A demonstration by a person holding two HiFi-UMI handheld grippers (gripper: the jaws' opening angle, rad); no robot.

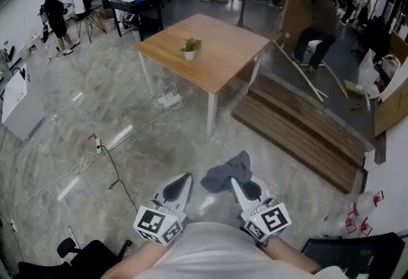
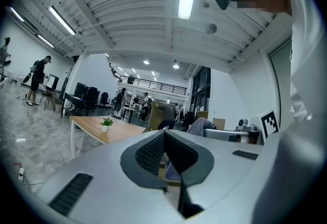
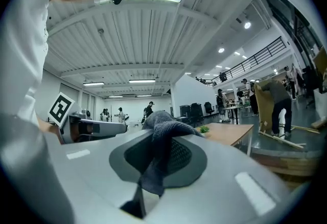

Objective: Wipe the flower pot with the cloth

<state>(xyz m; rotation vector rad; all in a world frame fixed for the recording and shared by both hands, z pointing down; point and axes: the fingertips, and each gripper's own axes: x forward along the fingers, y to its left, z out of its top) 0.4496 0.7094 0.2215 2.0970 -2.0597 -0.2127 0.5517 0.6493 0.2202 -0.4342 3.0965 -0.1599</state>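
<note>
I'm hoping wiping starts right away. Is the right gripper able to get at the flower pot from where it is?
Probably not yet. The right gripper, shut on the cloth, is far from the flower pot on the table; floor with cables lies between.

Soft grey cloth (image 1: 226, 172), matt wooden table (image 1: 223, 48), glossy stone floor (image 1: 95, 99)

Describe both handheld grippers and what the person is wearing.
The left gripper and right gripper match: smooth light-grey shells that taper to two fingers with dark grey textured inner faces. Each carries a white cube with black square markers at the rear. No cables show. The person wears a white top.
</note>
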